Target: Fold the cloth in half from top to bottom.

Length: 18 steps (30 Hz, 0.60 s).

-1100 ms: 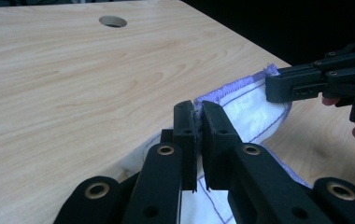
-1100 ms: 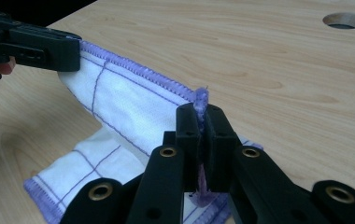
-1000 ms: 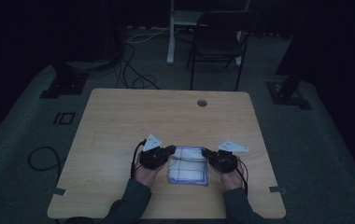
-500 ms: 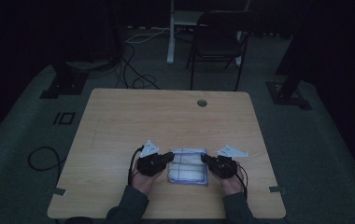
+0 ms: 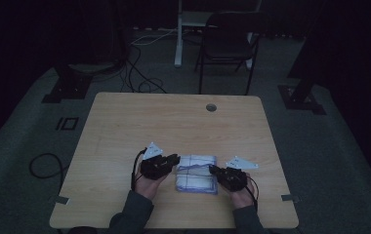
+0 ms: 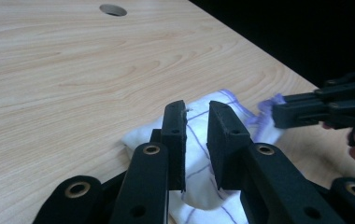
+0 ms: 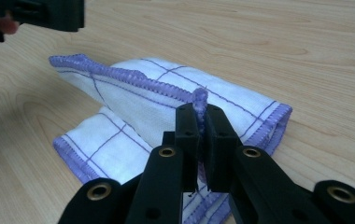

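Observation:
A white cloth with purple grid lines and a purple hem [image 5: 196,174] lies folded near the table's front edge. My left gripper [image 5: 175,160] is at its left side. In the left gripper view its jaws [image 6: 196,109] stand apart and have just been opening. The cloth [image 6: 199,135] shows through the gap, lying under and beyond them, with neither pad pressing on it. My right gripper [image 5: 213,170] is at the cloth's right side. It [image 7: 199,114] is shut on a raised fold of the purple hem [image 7: 199,99], lifting that edge off the cloth [image 7: 133,105].
The wooden table [image 5: 174,122] has a round cable hole [image 5: 211,107] near its far edge. Behind the table stand a dark chair [image 5: 227,44] and a white post [image 5: 178,34], with cables on the floor [image 5: 139,73]. The room is dark.
Both hands have shifted slightly toward the table's near edge. The cloth lies in the same place.

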Motion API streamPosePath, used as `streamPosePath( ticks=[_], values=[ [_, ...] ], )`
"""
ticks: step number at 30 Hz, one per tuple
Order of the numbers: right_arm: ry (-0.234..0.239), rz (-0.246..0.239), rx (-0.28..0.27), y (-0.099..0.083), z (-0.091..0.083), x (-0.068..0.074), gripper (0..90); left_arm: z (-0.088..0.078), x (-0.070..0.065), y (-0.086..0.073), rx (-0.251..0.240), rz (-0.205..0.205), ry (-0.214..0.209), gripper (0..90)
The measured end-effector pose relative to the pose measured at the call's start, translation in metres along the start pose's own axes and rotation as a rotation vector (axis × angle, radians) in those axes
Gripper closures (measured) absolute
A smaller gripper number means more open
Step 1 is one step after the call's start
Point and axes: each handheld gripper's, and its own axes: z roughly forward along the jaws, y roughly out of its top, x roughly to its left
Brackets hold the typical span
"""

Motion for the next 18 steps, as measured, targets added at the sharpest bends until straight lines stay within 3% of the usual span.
streamPosePath(
  ticks=[6,12,18],
  values=[
    [-0.004,0.008,0.005,-0.004,-0.002,0.001,85.4,0.015,-0.001,-0.014,0.090,0.018,-0.005,77.1],
    [-0.004,0.005,0.009,-0.006,-0.006,0.001,84.5,0.017,-0.007,-0.023,0.129,0.053,-0.007,76.7],
    [-0.016,0.013,0.002,-0.010,-0.010,-0.003,70.5,0.016,-0.009,-0.043,0.176,0.054,-0.016,76.4]
  ],
)
